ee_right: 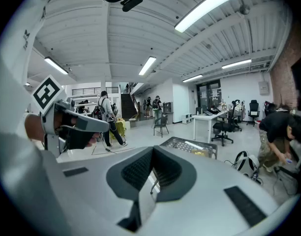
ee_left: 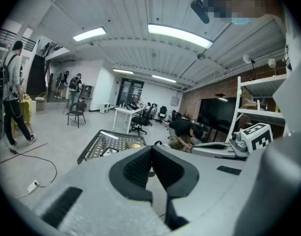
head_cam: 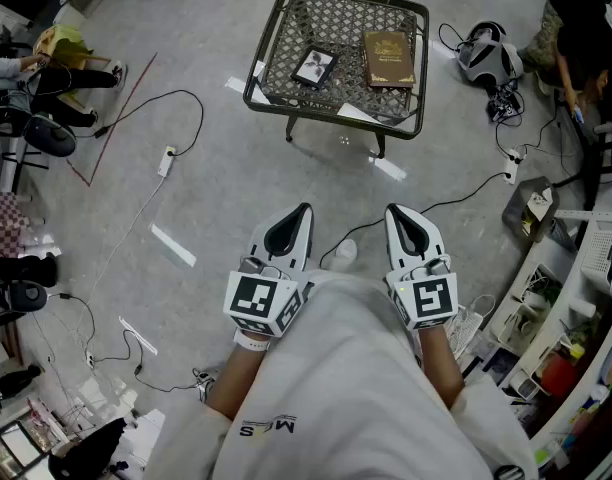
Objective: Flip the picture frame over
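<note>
Both my white left gripper (head_cam: pixel 302 214) and white right gripper (head_cam: pixel 394 214) are hanging pinched closed on nothing, while the small black-framed picture frame (head_cam: pixel 314 65) is lying well ahead on the dark metal lattice table (head_cam: pixel 286 43), left half, more in line with my left one.

Head view steeply down; gripper views forward, distant wire table (head_cam: pixel 336 23) shared.

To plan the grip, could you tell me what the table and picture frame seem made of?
The table looks like dark metal: open lattice top, thin tubular rim. The picture frame has a dark smooth border, wood or plastic; I cannot tell which.
</note>
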Motion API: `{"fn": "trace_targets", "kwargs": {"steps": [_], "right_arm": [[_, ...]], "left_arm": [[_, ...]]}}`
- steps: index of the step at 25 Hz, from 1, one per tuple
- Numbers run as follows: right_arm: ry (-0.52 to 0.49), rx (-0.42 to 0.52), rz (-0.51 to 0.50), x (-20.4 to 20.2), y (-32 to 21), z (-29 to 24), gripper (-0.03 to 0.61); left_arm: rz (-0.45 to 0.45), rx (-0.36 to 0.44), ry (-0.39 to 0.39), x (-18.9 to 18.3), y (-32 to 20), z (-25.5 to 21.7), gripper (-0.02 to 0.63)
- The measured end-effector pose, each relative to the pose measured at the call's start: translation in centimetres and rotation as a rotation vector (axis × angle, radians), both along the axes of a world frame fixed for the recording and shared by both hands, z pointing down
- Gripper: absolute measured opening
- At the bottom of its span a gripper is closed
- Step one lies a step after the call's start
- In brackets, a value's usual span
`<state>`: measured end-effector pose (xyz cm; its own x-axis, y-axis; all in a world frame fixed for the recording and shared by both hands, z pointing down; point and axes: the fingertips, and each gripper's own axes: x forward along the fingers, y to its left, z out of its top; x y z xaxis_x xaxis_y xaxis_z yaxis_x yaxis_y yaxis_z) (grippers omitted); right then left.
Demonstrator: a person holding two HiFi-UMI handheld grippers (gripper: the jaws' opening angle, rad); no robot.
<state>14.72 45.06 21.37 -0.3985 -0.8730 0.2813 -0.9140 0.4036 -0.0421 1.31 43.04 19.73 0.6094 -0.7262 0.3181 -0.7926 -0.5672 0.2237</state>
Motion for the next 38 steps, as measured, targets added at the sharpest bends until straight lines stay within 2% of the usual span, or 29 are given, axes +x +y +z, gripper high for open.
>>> {"fn": "trace_targets", "kwargs": {"steps": [11, 14, 20, 24, 29, 38], "right_arm": [[-0.074, -0.018, 0.016, 2.4, 1.7, 1.1, 0.017], [-0.109, -0.009, 0.007, 1.8, 0.9, 1.0, 0.017], [-0.108, -0.022, -0.025, -0.3, -3.0, 1.6, 0.017], [-0.092, -0.033, -0.047, -2.0, -8.2, 2.0, 0.017], [-0.036, -0.044, -0.059, -3.9, -17.1, 1.3, 0.017], [0.018, -0.092, -0.054, -8.4, -31.7, 1.0, 0.018]], "left_arm": [[-0.025, 0.011, -0.016, 1.1, 2.1, 0.2, 0.025], [-0.024, 0.006, -0.021, 0.8, 1.5, 0.2, 0.025], [-0.064, -0.033, -0.007, -1.1, -1.5, 1.6, 0.025], [-0.079, -0.063, 0.022, -2.5, -6.6, 3.0, 0.025], [-0.079, -0.072, 0.053, -4.6, -16.4, 2.6, 0.025], [0.013, -0.094, 0.081, -8.5, -31.6, 1.7, 0.025]]}}
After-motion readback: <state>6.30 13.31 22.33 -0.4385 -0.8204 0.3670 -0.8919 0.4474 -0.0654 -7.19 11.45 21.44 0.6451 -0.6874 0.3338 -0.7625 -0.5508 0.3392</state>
